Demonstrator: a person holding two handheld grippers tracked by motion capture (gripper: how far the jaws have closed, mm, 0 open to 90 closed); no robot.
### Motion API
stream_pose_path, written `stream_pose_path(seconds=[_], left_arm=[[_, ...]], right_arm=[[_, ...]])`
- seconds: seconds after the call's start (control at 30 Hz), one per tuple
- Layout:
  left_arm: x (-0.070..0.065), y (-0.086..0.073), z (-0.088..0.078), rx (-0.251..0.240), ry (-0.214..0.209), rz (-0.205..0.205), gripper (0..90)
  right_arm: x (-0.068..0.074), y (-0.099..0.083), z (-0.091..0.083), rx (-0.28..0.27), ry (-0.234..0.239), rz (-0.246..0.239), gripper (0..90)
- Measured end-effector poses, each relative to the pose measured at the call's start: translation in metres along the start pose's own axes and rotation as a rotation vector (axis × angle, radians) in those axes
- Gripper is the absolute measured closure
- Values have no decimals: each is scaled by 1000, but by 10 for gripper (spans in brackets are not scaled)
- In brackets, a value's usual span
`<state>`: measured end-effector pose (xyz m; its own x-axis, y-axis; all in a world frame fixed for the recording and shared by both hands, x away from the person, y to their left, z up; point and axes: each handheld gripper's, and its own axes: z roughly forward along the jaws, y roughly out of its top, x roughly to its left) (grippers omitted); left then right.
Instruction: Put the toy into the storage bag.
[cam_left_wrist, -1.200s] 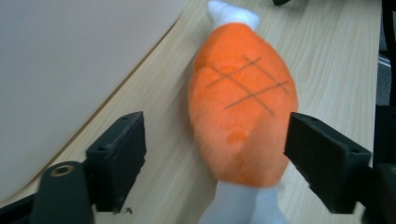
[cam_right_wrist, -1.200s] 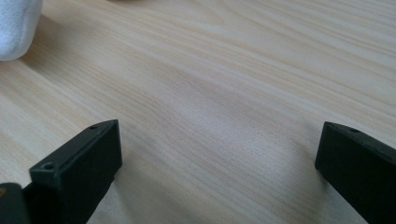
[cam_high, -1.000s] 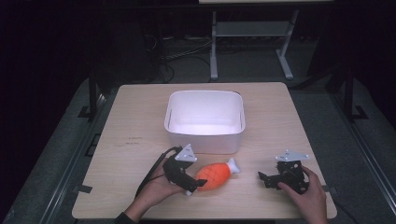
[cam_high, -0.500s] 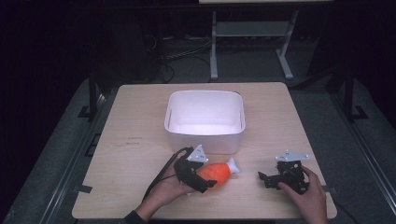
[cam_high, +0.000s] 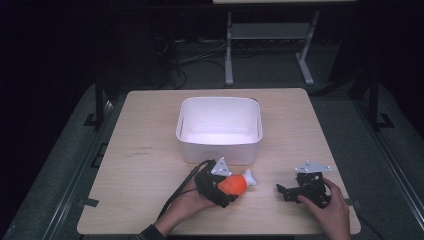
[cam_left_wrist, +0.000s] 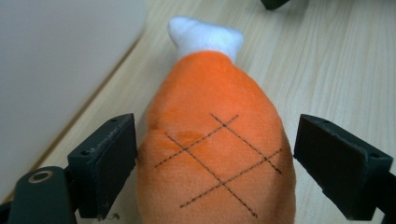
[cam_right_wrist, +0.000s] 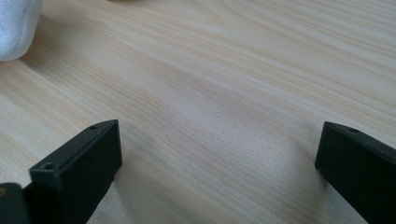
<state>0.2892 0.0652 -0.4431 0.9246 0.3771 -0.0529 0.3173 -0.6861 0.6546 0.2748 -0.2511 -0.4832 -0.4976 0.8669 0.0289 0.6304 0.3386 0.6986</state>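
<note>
An orange plush drumstick with a white bone end lies on the wooden table, just in front of the white bin. My left gripper is open with its jaws on either side of the drumstick's thick end. In the left gripper view the left jaw touches the plush and a small gap remains at the right jaw. My right gripper rests on the table to the right of the toy. It is open with bare wood between its jaws.
The bin's white wall stands close on the left of the toy in the left gripper view. A rounded white fuzzy edge shows at the top left of the right gripper view. Black cable trails from the left gripper toward the table's front edge.
My left gripper has slid to the right along the table until its jaws straddle the drumstick. The toy and the right gripper have stayed about where they were.
</note>
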Motion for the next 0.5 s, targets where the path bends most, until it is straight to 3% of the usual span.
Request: stream_pose_path(seconds=[0.13,0.27,0.5], left_arm=[[1,-2,4,25,1,5,126],[1,-3,7,18,-3,-10,128],[-1,-5,9,32,4,10,131]], right_arm=[[0,0,0,0,0,-1,0],[0,0,0,-1,0,-1,0],[0,0,0,0,0,0,0]])
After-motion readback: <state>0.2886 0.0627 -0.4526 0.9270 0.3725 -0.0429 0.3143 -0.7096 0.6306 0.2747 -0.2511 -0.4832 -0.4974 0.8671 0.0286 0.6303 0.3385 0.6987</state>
